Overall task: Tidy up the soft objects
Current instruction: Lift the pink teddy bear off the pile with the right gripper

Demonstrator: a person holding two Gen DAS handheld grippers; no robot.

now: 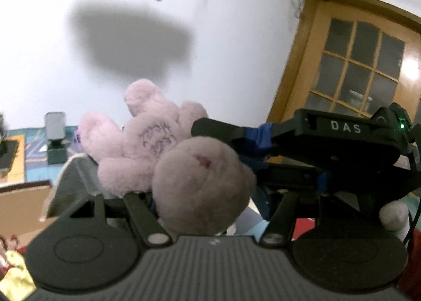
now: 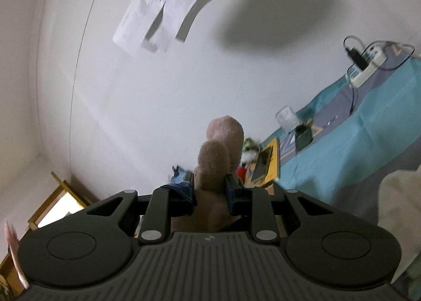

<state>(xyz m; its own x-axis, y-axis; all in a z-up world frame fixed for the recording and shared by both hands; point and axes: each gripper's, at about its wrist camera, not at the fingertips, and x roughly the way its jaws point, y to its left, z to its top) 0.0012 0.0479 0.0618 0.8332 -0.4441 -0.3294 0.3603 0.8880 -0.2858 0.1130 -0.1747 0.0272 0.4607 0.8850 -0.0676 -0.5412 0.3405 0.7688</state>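
A pink plush bear (image 1: pixel 147 138) hangs in the air before a white wall, its round head (image 1: pixel 200 182) closest to the left wrist camera. My left gripper (image 1: pixel 168 169) has the head and lower body between its fingers and is shut on them; its right finger is mostly hidden. From the right, my right gripper (image 1: pixel 223 143), with blue tape on its fingers, pinches the toy beside the head. The right wrist view shows the right gripper (image 2: pixel 210 182) shut on a plush limb (image 2: pixel 218 153) that sticks up past the fingertips.
A teal cloth surface (image 2: pixel 368 130) at the right carries a power strip (image 2: pixel 368 64), a clear jar (image 2: pixel 286 117) and a phone on a yellow book (image 2: pixel 263 161). Papers (image 2: pixel 168 4) hang on the wall. A wooden door with glass panes (image 1: pixel 355 64) stands at the right.
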